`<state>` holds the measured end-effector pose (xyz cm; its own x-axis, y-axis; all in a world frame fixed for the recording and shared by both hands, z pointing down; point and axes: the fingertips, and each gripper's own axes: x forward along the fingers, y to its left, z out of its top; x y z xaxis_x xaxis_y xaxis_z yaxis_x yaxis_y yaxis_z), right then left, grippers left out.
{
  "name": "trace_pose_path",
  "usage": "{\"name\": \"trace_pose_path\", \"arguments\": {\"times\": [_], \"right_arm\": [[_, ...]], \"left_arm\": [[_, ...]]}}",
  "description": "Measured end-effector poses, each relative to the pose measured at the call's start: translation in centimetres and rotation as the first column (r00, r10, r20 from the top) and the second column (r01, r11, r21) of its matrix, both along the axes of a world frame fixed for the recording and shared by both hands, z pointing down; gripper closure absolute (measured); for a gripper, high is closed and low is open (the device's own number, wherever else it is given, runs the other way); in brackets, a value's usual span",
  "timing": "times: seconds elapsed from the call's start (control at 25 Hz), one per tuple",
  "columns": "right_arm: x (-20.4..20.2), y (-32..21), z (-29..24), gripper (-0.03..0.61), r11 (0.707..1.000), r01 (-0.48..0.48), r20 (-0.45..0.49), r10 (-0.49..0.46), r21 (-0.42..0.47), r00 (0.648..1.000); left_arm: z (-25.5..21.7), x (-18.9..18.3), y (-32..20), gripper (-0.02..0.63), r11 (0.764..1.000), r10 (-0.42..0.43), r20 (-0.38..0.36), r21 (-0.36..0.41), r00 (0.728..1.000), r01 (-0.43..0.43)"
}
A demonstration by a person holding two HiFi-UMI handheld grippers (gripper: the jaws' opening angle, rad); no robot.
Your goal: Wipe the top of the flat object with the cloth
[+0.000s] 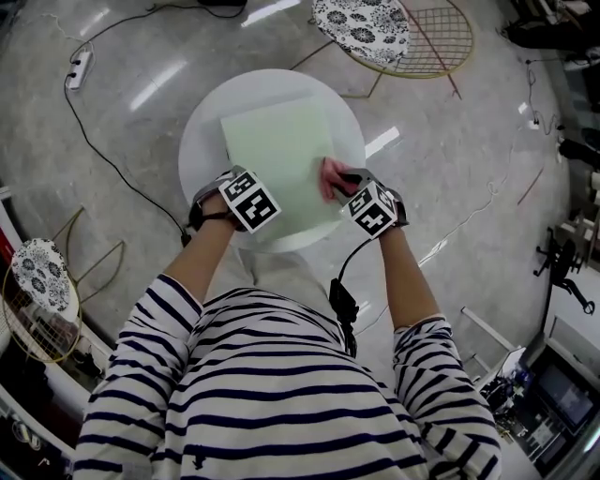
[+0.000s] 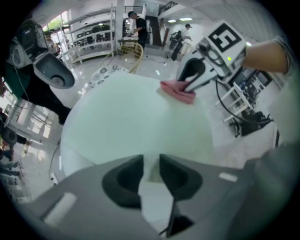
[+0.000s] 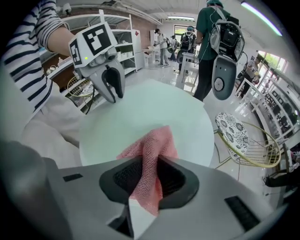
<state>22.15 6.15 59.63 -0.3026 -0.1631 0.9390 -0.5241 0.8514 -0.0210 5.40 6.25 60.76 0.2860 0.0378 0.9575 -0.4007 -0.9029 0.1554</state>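
A pale green flat board (image 1: 281, 155) lies on a round white table (image 1: 200, 131). My right gripper (image 1: 345, 180) is shut on a pink mesh cloth (image 1: 331, 178) at the board's right edge. In the right gripper view the cloth (image 3: 151, 143) bunches up between the pads and trails onto the board (image 3: 150, 105). My left gripper (image 1: 228, 180) sits at the board's near left edge. In its own view the left gripper (image 2: 150, 171) shows a narrow gap between its jaws with nothing in it, and the board (image 2: 136, 122) lies just ahead. That view also shows the right gripper (image 2: 192, 85) and the cloth (image 2: 178, 90).
Two wire chairs with patterned cushions stand on the floor, one beyond the table (image 1: 361, 28) and one at the near left (image 1: 42, 272). A power strip (image 1: 80, 67) and its cable lie at the left. A person with a backpack (image 3: 211, 47) stands beyond the table.
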Motion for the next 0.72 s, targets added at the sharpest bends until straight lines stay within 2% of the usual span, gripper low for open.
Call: {"name": "trace_pose_path", "arguments": {"times": [0.4,0.72], "right_arm": [[-2.3,-8.9,-0.4,0.485,0.999,0.002,-0.036,-0.001,0.049,0.999],[-4.5,-13.9,-0.6,0.486,0.997,0.026,-0.067,-0.021,0.072,0.998]], "left_arm": [[-0.3,0.2,0.1,0.505,1.0,0.004,-0.024,-0.024,1.0,-0.004],[-0.4,0.1,0.3,0.505,0.999,0.032,-0.038,-0.034,0.999,-0.033]]}}
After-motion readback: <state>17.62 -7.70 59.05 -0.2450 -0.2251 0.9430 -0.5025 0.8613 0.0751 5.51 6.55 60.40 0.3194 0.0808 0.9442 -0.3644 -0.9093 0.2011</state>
